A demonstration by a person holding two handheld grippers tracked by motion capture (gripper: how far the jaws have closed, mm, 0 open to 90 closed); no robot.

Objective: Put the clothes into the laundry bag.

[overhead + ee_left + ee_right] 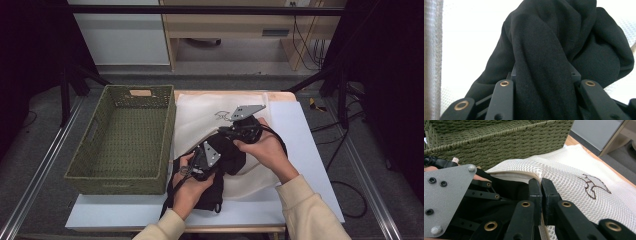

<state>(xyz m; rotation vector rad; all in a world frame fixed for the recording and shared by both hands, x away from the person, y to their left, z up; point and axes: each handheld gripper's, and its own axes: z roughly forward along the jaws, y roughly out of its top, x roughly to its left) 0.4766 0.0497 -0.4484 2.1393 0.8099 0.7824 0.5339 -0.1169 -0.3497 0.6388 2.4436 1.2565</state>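
Note:
A black garment (231, 156) lies bunched on a white mesh bag (200, 112) in the middle of the table. My left gripper (220, 151) is shut on a thick fold of that garment (544, 37), and the cloth fills the gap between its jaws (543, 75). My right gripper (221, 131) points left toward the basket. Its jaws (541, 182) are shut on the raised rim of the mesh bag (569, 170), just above the dark cloth (509, 187). The left gripper's grey plate (446, 195) sits close beside it.
A green woven basket (120, 182) stands at the left of the table, its side wall (499, 140) right against the bag. The white table board (305, 145) lies bare to the right. Metal rails run along both sides, and cables trail on the floor at the right.

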